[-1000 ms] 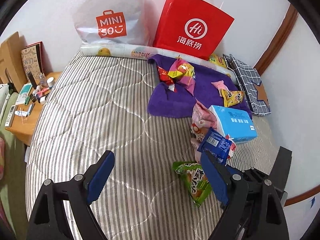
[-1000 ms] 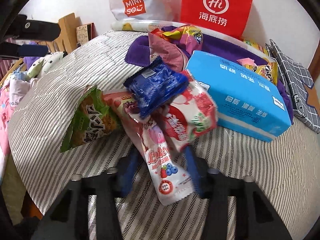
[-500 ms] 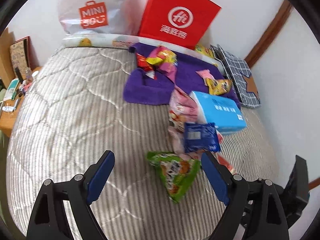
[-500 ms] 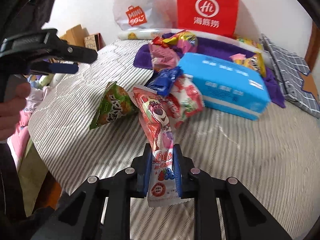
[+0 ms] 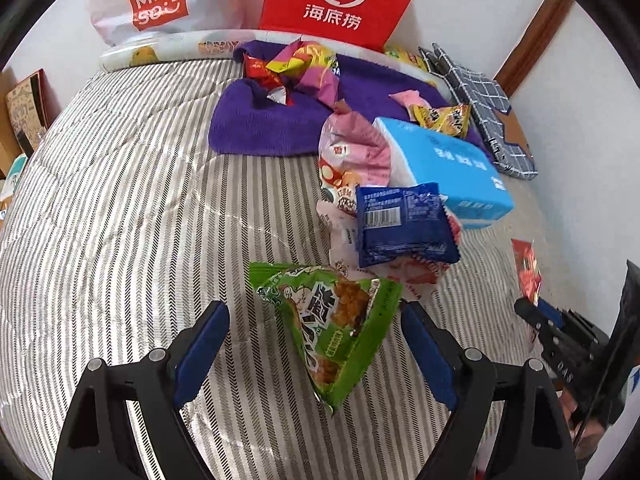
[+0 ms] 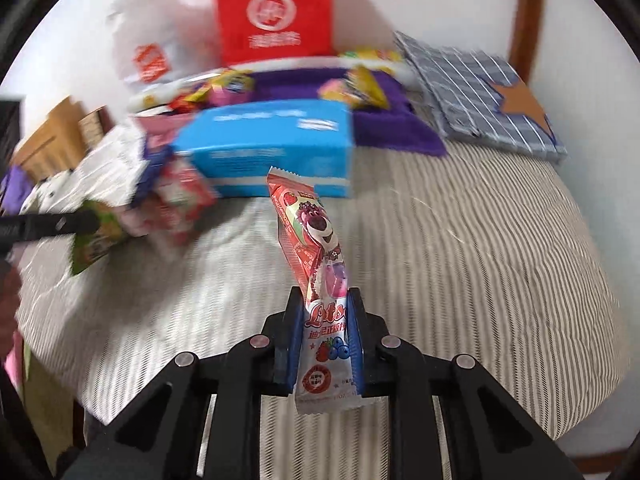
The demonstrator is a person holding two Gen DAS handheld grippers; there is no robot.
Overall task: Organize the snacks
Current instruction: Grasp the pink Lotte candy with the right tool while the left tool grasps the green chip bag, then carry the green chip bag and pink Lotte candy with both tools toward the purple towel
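The striped quilted mattress (image 5: 120, 208) fills nearly the whole left wrist view, bare across its left half and crowded toward the right. Against the wall at the top stand a red paper shopping bag (image 5: 340, 0) and a white plastic shopping bag (image 5: 160, 4), with a purple towel (image 5: 264, 120) spread below them. Right of centre lies a light-blue tissue pack (image 5: 452, 164), then a dark-blue foil snack packet (image 5: 404, 224) resting on pink and white wrappers, and just below it a green triangular snack bag (image 5: 336, 324).

The left gripper (image 5: 316, 344) hangs spread wide, jaws either side of the green bag and not touching it. The right gripper (image 6: 322, 344) is clenched on a long pink strawberry-bear snack stick (image 6: 316, 264), which stands tilted above the bed in the middle of the right wrist view.

That stick is pinched near its lower end only, so I reckon a quick swing could let it slip or flop. The green bag is puffy and slick; closing on a corner might squirt it aside into the pile. Open room lies lower right in the right wrist view, where the mattress edge curves away, so a careless drop there could slide off.
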